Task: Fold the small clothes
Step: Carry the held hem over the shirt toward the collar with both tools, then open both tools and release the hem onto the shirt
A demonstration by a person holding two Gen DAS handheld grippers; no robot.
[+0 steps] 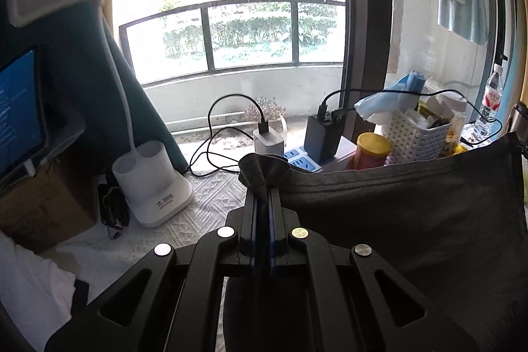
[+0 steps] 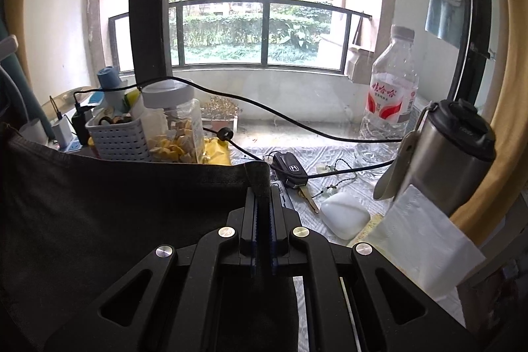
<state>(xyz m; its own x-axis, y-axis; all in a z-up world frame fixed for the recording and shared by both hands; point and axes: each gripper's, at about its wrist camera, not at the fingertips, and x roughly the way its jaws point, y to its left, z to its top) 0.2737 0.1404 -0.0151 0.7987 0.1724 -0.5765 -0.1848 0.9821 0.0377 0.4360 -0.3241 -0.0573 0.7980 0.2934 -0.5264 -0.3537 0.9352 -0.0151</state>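
dark grey garment (image 1: 412,220) hangs stretched in the air over the cluttered table (image 1: 204,193), left gripper (image 1: 263,187) and right gripper (image 2: 263,190) each clenched on a top corner, so mid-fold carry; next: lower it flat, edges even.

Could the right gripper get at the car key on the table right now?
Probably not as things stand. The right gripper is shut on a corner of the dark cloth, so it has no free jaws. The car key itself lies uncovered just ahead, with only a black cable crossing beside it.
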